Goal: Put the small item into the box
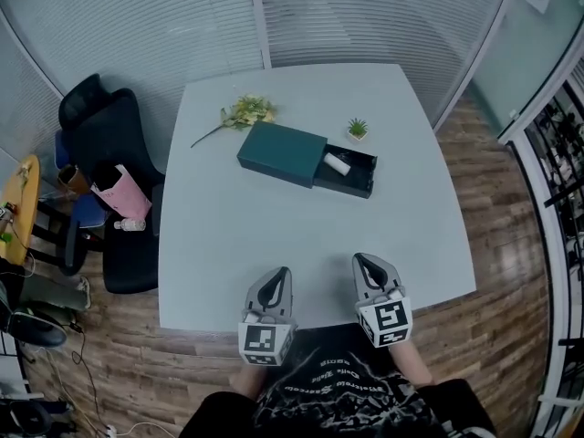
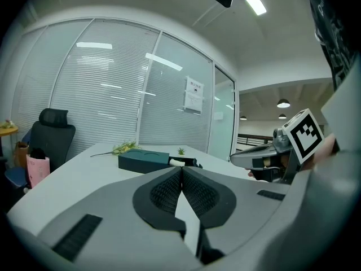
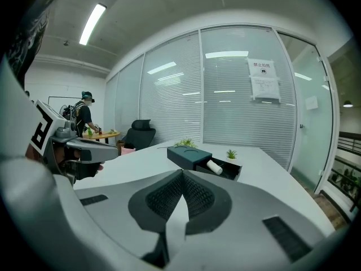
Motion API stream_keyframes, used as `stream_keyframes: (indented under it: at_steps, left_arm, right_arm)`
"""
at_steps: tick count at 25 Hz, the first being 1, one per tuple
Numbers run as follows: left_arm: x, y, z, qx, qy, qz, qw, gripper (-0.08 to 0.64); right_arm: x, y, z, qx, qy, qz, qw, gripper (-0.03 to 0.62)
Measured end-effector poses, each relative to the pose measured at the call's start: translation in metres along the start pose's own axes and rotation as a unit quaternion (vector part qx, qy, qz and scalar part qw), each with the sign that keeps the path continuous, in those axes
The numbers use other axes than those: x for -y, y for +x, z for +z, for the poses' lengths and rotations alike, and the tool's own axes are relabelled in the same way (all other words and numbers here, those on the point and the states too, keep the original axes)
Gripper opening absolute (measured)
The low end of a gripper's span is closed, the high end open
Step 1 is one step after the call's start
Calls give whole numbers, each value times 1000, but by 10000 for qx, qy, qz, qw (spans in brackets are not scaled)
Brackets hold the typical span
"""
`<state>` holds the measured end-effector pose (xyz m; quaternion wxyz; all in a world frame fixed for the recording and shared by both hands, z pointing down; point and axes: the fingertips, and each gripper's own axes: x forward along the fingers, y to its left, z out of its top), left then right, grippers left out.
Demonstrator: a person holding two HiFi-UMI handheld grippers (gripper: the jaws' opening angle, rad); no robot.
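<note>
From the head view I see both grippers low in the frame, side by side at the near edge of the pale table (image 1: 274, 235), with nothing in either. The left gripper (image 1: 279, 274) sits at lower centre-left, and in its own view the left gripper's (image 2: 181, 168) jaws are pressed together with only bare table showing beyond the tips. The right gripper (image 1: 363, 261) sits just right of it at lower centre. In its own view the right gripper's (image 3: 183, 173) jaws also meet tip to tip and clasp nothing. The two tools are near each other but apart, and both are well apart from the box. The dark teal box (image 1: 283, 153) lies in the upper middle of the frame, with its drawer (image 1: 356, 176) pulled out toward the right. The small item (image 1: 337, 163), a short white cylinder, lies on its side inside the drawer at the end next to the box body. The right gripper view shows the same: the small item (image 3: 214, 166) is in the open tray beside the box (image 3: 189, 156). I think it rests against the drawer's inner wall, though the picture is too coarse to be sure. A little potted plant (image 1: 358, 129) stands just beyond the drawer, and a flower sprig (image 1: 242, 113) lies at the box's upper left. Off the table at the left of the frame, a black chair (image 1: 105, 135) carries a pink bag (image 1: 123, 192).
</note>
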<state>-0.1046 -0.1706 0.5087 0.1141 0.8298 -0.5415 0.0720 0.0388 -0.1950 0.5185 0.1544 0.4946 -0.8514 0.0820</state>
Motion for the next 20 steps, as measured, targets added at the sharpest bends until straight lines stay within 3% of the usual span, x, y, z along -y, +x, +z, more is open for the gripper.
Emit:
stream_keyframes:
  at_steps: [20]
  left_arm:
    - [1,17,-1,-61,5,26,10000,18]
  right_arm:
    - [16,12,-1,-86,-115,-25,9999,8]
